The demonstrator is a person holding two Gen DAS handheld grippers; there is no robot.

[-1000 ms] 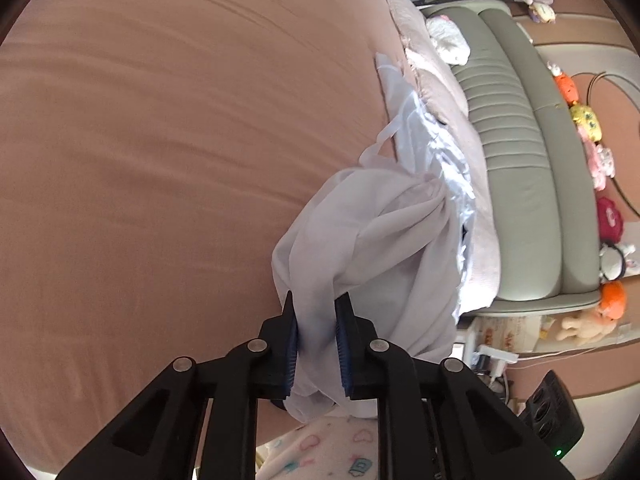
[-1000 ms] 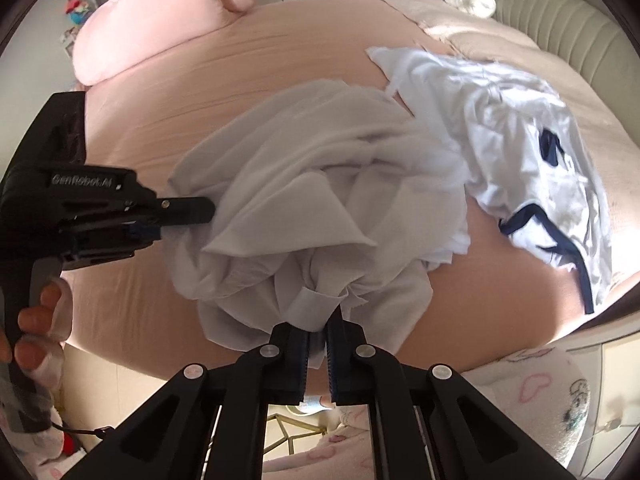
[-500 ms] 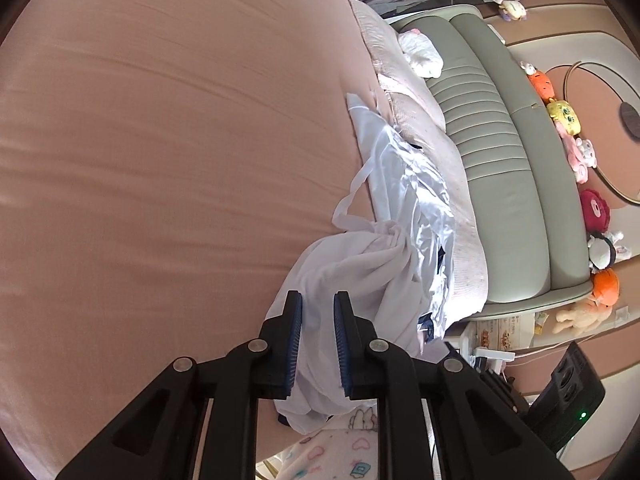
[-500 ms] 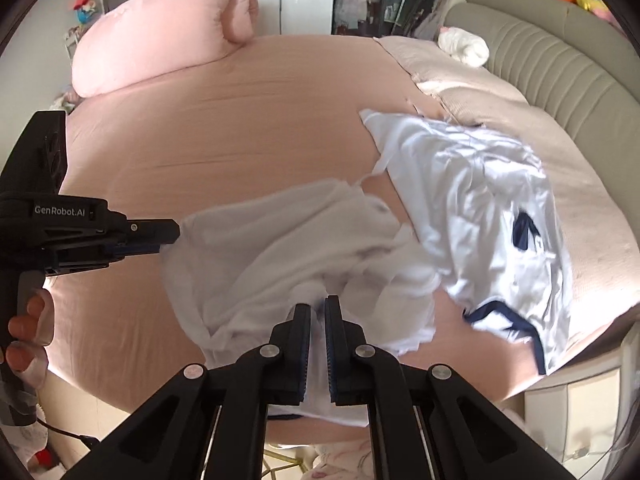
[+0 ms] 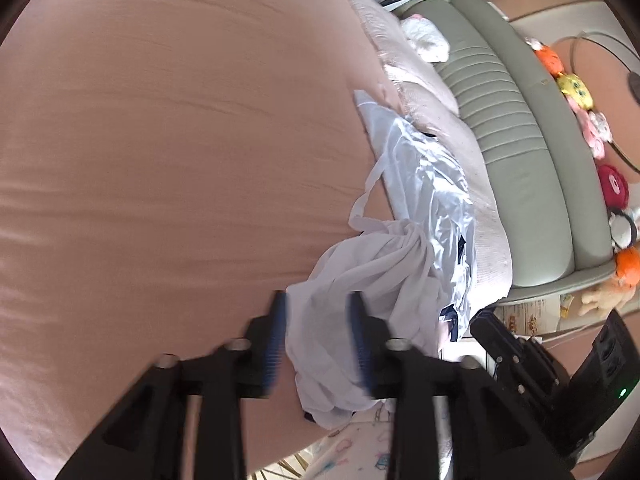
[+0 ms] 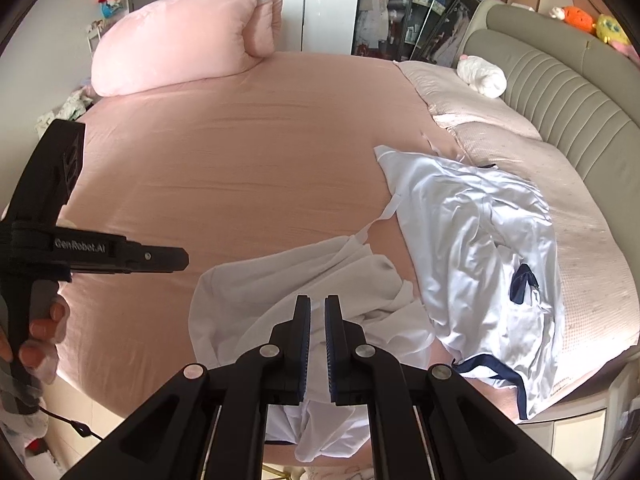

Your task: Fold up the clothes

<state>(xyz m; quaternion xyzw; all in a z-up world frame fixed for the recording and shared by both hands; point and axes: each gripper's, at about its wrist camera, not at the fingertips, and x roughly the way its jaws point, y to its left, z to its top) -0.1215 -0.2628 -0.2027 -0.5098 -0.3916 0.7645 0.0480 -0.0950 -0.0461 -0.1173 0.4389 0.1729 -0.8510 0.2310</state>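
Note:
A crumpled white garment (image 6: 280,280) lies at the near edge of the pink bed (image 6: 240,152), part of it hanging over the side. My right gripper (image 6: 318,300) sits over it with a narrow gap filled by cloth, pinching a fold. My left gripper (image 5: 316,300) has its blue pads spread wide, and the garment (image 5: 380,264) lies on the bed beyond them. From the right wrist view, the left gripper (image 6: 184,258) hovers just left of the cloth without touching it. A person's hand (image 6: 40,332) holds it.
A second white garment with navy trim (image 6: 472,216) is spread to the right, near the pillows. A rolled pink duvet (image 6: 188,36) lies at the far side. A grey padded headboard (image 6: 560,92) carries plush toys (image 5: 572,84). The bed edge is right below the grippers.
The garment, held up bunched between both grippers, has come down onto the bed. My left gripper has opened, let go and drawn back to the left. The right gripper stays pinched.

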